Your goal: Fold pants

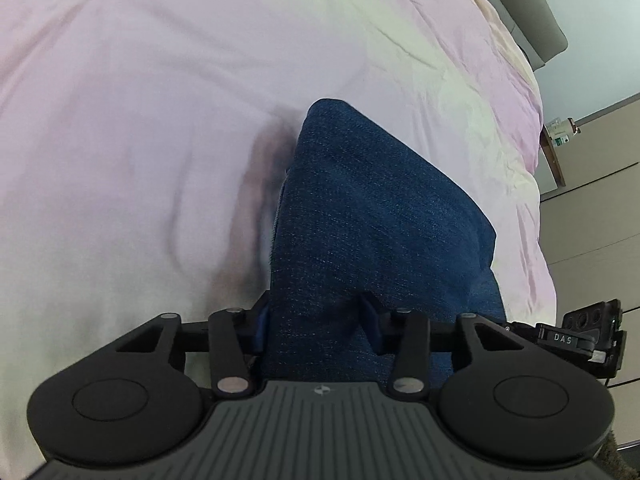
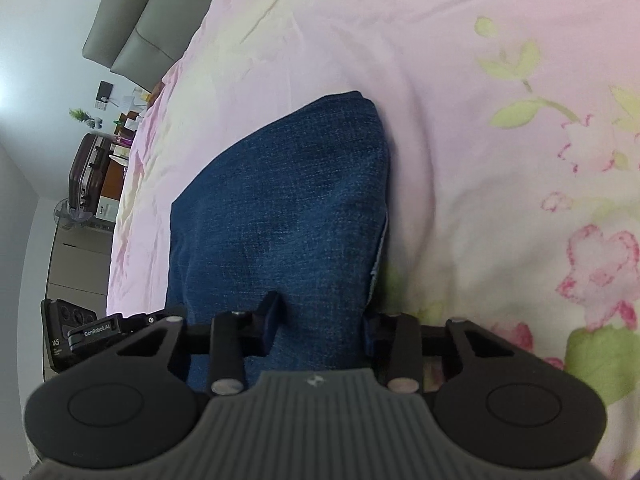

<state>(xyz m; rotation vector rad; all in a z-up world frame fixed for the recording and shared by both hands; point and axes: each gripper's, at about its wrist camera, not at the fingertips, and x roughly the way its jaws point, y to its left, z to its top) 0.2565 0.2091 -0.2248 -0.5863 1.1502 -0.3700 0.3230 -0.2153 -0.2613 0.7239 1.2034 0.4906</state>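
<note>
Folded blue jeans [image 1: 372, 220] lie on bed, on pink floral bedsheet [image 1: 140, 120]. Left gripper [image 1: 316, 320] fingers half closed, pinching near denim edge. Right gripper [image 2: 320, 320] fingers narrowed, clamped on same jeans edge alongside.

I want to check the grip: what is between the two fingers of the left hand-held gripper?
Blue jeans fabric fills the gap between the fingers of the left hand-held gripper; the left wrist view shows it.
</note>
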